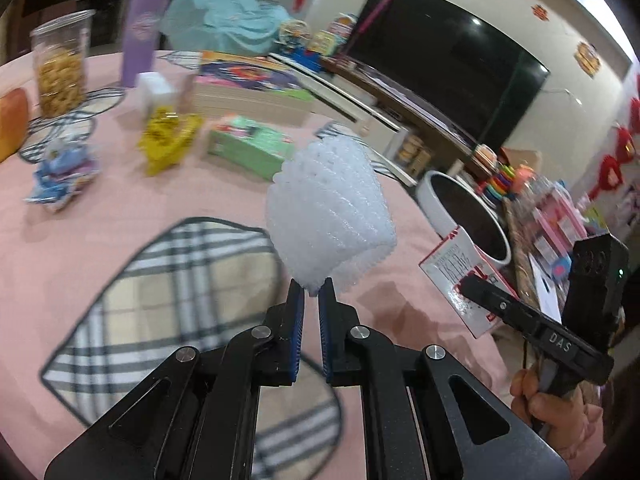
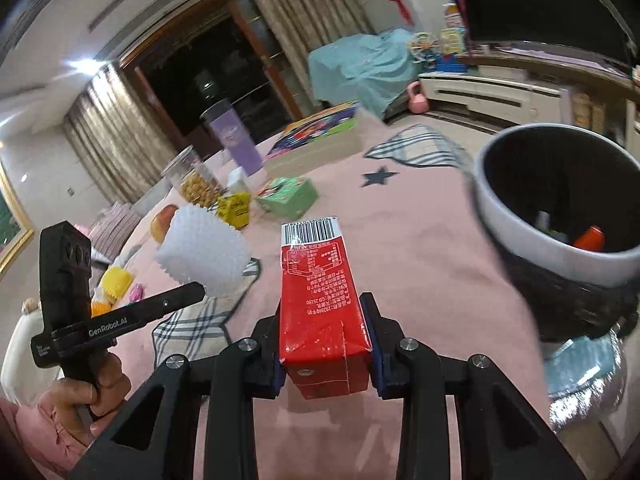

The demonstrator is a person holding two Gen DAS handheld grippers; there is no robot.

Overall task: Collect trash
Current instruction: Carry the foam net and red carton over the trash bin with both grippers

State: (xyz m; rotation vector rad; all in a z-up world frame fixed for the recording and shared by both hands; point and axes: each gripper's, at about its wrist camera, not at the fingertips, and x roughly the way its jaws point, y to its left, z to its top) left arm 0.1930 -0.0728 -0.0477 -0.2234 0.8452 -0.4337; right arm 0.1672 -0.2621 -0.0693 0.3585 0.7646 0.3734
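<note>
Living room, night: dark glass doors behind beige curtains [image 2: 108, 132], big black TV [image 1: 448, 60] on a white wall with red decorations, low TV cabinet [image 2: 492, 94] crowded with toys, teal cloth [image 2: 360, 64] draped over furniture.

Desk [image 1: 132, 196] covered in a pink cloth, with plaid star-shaped mats [image 1: 160, 304] and a small dark star print. A white bin with dark inside [image 2: 560, 204] sits at the desk's right edge; an orange-capped item and other bits are in it.

On the desk's far side: flat colourful box [image 1: 248, 84], purple tumbler [image 1: 142, 36], clear jar of snacks [image 1: 62, 64], green carton [image 1: 248, 146], yellow wrapper [image 1: 168, 140], blue wrapper [image 1: 60, 176], small white box [image 1: 156, 88].

Left gripper [image 1: 312, 288] fingers pinched tight on the bottom edge of a white foam fruit net [image 1: 328, 208], held up off the desk, left of the bin.

Right gripper [image 2: 326, 336] fingers clamped on a red milk carton [image 2: 320, 300], barcode end pointing forward, lifted above the cloth, close beside the bin but not over it.
</note>
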